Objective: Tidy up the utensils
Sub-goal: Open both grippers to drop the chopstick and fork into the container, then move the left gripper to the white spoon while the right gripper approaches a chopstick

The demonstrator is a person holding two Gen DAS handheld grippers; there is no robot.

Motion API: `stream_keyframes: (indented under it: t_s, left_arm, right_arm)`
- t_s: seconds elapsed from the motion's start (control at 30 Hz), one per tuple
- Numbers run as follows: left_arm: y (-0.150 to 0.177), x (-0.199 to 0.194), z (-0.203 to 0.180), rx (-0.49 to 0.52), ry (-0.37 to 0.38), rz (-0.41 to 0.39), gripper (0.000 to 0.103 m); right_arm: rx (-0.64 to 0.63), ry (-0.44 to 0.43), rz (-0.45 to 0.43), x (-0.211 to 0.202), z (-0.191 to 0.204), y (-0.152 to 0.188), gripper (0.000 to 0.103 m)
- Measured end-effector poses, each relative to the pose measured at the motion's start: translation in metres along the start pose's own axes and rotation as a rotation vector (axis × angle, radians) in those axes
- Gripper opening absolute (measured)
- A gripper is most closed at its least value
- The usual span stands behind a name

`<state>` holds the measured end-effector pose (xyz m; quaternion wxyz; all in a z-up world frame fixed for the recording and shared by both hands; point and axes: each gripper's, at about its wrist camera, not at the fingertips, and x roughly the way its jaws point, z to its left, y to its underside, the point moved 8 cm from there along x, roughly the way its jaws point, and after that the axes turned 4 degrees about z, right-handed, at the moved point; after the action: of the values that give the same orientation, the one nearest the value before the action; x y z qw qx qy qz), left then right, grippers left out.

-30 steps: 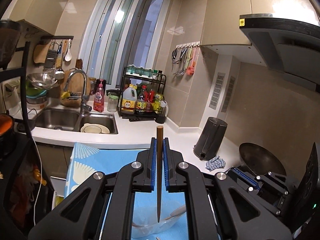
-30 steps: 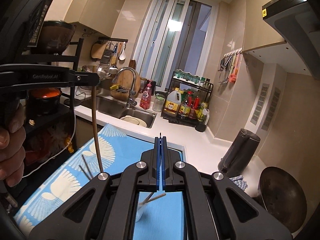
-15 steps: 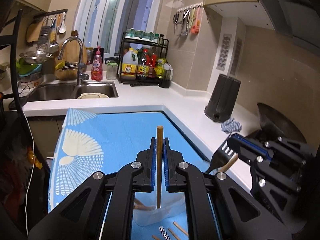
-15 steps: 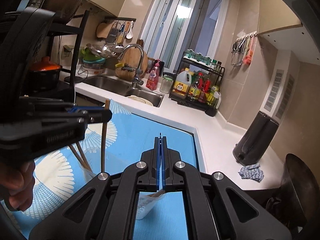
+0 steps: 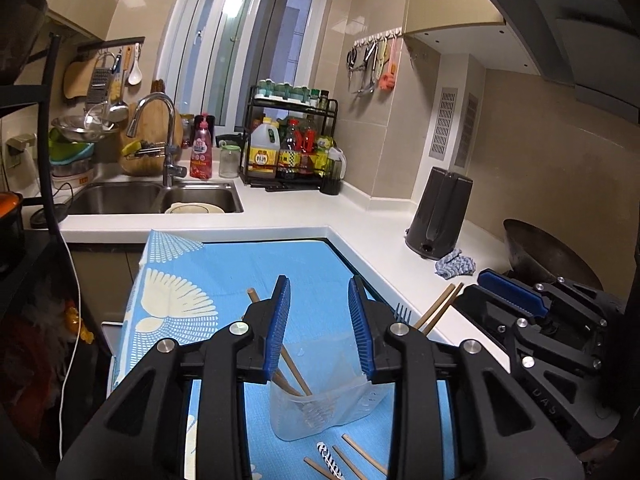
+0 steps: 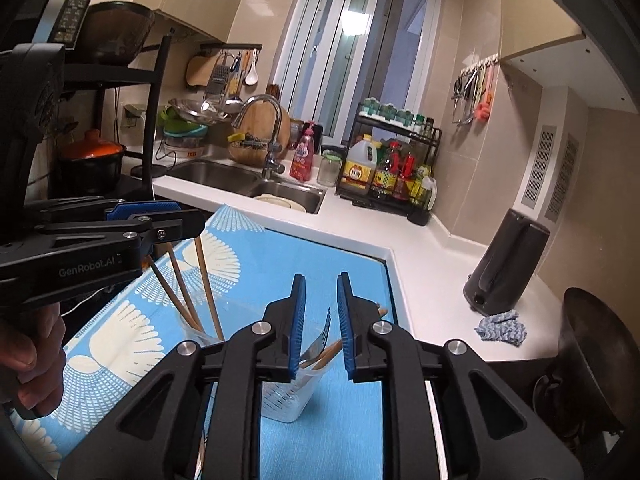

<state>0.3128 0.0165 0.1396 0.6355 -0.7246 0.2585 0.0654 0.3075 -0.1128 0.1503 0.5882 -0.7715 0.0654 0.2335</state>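
Note:
My left gripper (image 5: 318, 294) hangs over a clear plastic cup (image 5: 320, 408) on the blue cloth. Its jaws are opening and nothing is between the pads. Brown chopsticks (image 5: 294, 376) lean inside that cup. My right gripper (image 6: 321, 290) hovers above a second clear cup (image 6: 286, 398); its jaws are opening too. A fork (image 6: 320, 338) with a wooden handle stands in that cup, below the pads and free of them. Each view shows the other tool: the right gripper (image 5: 486, 284) at the right, the left gripper (image 6: 188, 216) at the left above its chopsticks (image 6: 206, 284).
Loose chopsticks (image 5: 360, 454) and a patterned handle (image 5: 329, 454) lie on the blue cloth (image 5: 224, 264) in front of the cup. A dark kettle (image 6: 508, 260), a blue rag (image 6: 500, 328) and a wok (image 6: 592, 344) stand on the right. Sink (image 6: 248, 184) and bottle rack (image 6: 392, 172) behind.
Both grippers have come down over the cups and their jaws have parted. The left one let go of a brown chopstick, now in its cup; the fork stands in the right cup.

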Motion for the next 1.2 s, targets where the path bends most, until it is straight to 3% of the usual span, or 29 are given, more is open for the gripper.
stream_keyframes:
  t_s: [0.2,0.37,0.53,0.67,0.87,1.2]
  left_arm:
    - [0.002,-0.05,-0.01,-0.029,0.008,-0.05,0.03]
    - [0.042,-0.079,-0.017,-0.075,0.021,-0.04,0.03]
    - [0.118,-0.086,-0.018,-0.117,-0.014,0.019,0.029]
    - [0.197,-0.084,-0.028,-0.102,-0.087,0.1,0.021]
    - [0.276,-0.087,-0.044,-0.097,-0.107,0.177,0.017]
    - [0.292,-0.085,-0.044,-0.081,-0.138,0.165,0.01]
  right_arm:
    - [0.052,-0.022,-0.063,-0.055,-0.011,0.012,0.017]
    - [0.117,-0.059,-0.033,-0.086,-0.012,0.064,0.017]
    - [0.182,-0.088,0.052,-0.093,-0.001,0.141,0.017]
    - [0.249,-0.114,0.113,-0.092,0.009,0.205,0.017]
    - [0.248,-0.121,0.183,-0.086,0.02,0.254,0.017]
    - [0.226,-0.159,0.252,-0.067,0.04,0.275,0.017]
